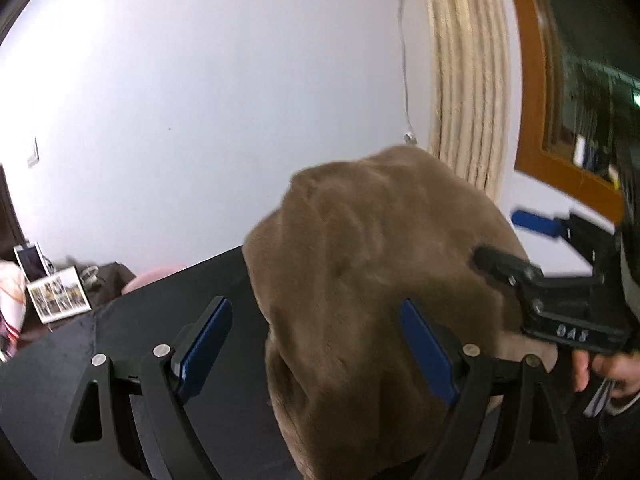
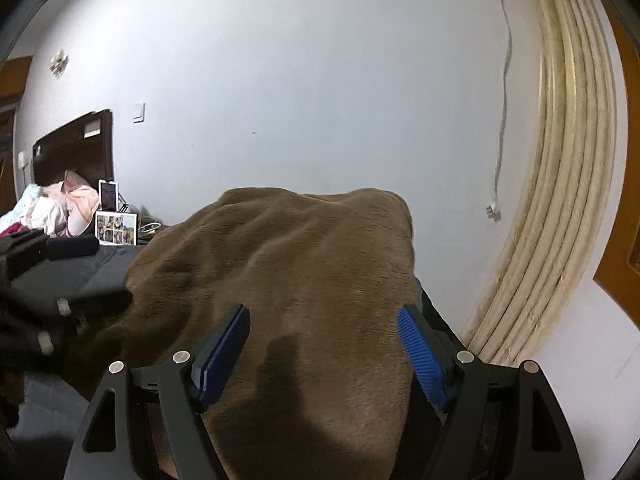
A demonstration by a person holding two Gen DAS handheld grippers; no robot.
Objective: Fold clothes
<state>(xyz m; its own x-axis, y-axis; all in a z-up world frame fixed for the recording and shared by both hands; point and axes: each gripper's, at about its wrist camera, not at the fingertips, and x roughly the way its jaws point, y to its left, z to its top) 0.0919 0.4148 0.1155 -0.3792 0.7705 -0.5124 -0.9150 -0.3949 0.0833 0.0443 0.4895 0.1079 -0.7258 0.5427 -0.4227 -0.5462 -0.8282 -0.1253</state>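
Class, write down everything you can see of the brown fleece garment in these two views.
The brown fleece garment is plush, soft-looking and plain, with no visible print or fastening. It lies heaped and rumpled on a dark surface, bulging upward with loose folds. Both open grippers, the left gripper and the right gripper, straddle it; whether their pads touch it is unclear. What kind of garment it is cannot be told.

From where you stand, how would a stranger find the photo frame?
Follow the white wall left to the dark headboard. Below it, past the pile of pale clothes, stands the photo frame. It alone shows a grid of small pictures, unlike the blank tablet behind it.
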